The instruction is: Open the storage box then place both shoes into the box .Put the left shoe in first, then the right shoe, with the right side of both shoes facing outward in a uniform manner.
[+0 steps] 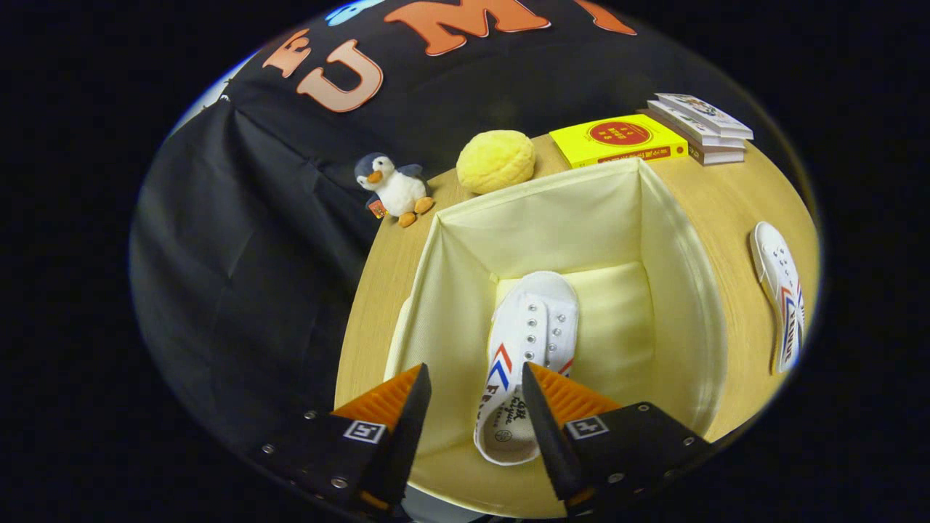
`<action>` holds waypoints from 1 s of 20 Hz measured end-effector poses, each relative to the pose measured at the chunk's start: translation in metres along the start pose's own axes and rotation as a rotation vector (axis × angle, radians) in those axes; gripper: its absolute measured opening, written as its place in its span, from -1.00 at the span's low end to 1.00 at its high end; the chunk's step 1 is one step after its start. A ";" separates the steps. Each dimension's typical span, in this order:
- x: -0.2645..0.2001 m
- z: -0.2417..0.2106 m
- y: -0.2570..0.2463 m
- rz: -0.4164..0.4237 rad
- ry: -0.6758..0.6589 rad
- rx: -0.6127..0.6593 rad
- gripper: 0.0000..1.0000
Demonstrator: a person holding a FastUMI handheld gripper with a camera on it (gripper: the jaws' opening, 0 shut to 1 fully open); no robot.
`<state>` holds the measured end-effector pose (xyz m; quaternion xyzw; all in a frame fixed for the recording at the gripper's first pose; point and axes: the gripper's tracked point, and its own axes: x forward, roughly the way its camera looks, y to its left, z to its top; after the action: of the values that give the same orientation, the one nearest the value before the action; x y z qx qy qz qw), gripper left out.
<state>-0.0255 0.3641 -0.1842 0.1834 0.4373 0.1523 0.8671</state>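
Note:
The cream fabric storage box [541,187] stands open on the round wooden table [381,283], its lid out of sight. One white shoe [534,323] with red and blue stripes lies on the box floor, toe pointing away from me and its heel between my fingers. My gripper [474,367] hovers over the near part of the box with its fingers spread; the left finger stands clear of the shoe and the right finger overlaps its edge. The second white shoe [783,290] lies on the table to the right of the box.
Beyond the box sit a penguin plush [392,187], a yellow fuzzy ball [495,161], a yellow book [617,139] and a stack of books [701,125]. The table edge curves close along the box's left side, with dark cloth past it.

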 end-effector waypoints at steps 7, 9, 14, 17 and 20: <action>-0.053 0.031 0.003 0.086 -0.091 -0.020 0.95; -0.071 0.044 -0.007 0.091 -0.129 -0.018 0.96; -0.110 0.073 -0.061 0.043 -0.211 0.036 0.97; -0.131 0.085 -0.115 -0.036 -0.255 0.080 0.97; -0.147 0.087 -0.181 -0.149 -0.275 0.087 0.97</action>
<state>-0.0197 0.1255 -0.1151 0.2070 0.3331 0.0419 0.9189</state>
